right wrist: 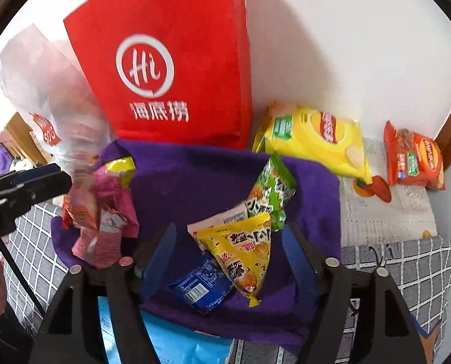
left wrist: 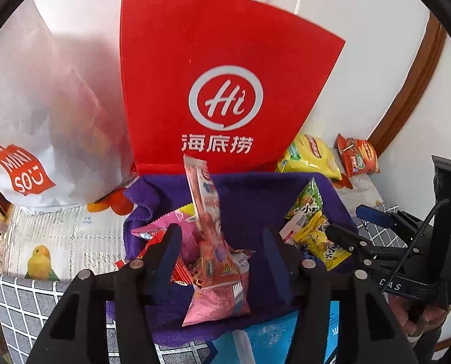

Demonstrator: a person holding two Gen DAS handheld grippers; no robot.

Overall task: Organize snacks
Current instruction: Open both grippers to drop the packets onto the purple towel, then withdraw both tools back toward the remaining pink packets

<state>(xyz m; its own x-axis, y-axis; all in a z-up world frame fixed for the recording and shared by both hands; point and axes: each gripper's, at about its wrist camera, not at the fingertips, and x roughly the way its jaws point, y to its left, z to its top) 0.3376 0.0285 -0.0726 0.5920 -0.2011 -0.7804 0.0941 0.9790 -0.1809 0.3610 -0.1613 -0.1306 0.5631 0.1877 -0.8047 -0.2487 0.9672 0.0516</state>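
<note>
A purple cloth (left wrist: 243, 200) lies in front of a red paper bag (left wrist: 213, 69). Over the cloth my left gripper (left wrist: 222, 242) is open; a bunch of pink and red snack packets (left wrist: 216, 261) stands loose between its fingers, with a gap on each side. In the right wrist view the same bunch (right wrist: 101, 212) looks blurred beside the left gripper (right wrist: 60, 173). My right gripper (right wrist: 228, 239) is open over the cloth (right wrist: 195, 182), with a yellow packet (right wrist: 243, 257), a blue packet (right wrist: 198, 288) and a green packet (right wrist: 271, 188) lying untouched between its fingers.
A white MINISO bag (left wrist: 37, 121) leans left of the red bag (right wrist: 165, 69). A yellow chip bag (right wrist: 316, 139) and an orange chip bag (right wrist: 413, 157) lie at the back right by the wall. A grey checked cloth (right wrist: 407, 267) and a light blue package (right wrist: 165, 342) are in front.
</note>
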